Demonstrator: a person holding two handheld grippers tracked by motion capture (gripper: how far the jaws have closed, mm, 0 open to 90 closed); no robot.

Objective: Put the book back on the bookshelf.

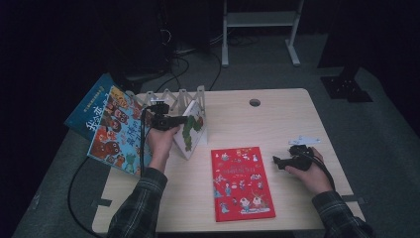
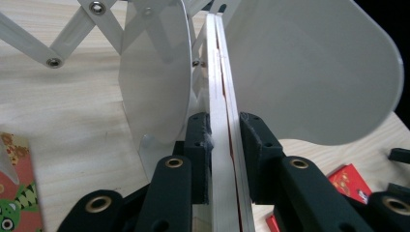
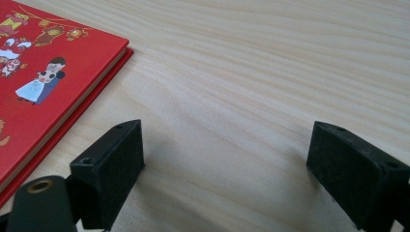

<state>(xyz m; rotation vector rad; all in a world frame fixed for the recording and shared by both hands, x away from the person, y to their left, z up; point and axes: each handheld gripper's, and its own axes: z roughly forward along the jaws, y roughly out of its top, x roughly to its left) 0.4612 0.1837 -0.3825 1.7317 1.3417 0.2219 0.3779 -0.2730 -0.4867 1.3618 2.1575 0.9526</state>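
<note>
High view: the left gripper (image 1: pixel 174 120) holds a book (image 1: pixel 192 130) at the white rack (image 1: pixel 171 97), far left on the worktop (image 1: pixel 277 119). Left gripper view: its pads clamp the book's edge between rack dividers. Right gripper view: the right gripper (image 3: pixel 225 159) stands wide, empty, beside the red book (image 3: pixel 43 67).

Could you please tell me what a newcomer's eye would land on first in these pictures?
Probably the red book lying flat at the table's near middle, bright against the pale wood. Next, the left gripper with its jaws around a thin book standing on edge between the white dividers of the rack at the far left. The right gripper rests open on bare table right of the red book.
</note>
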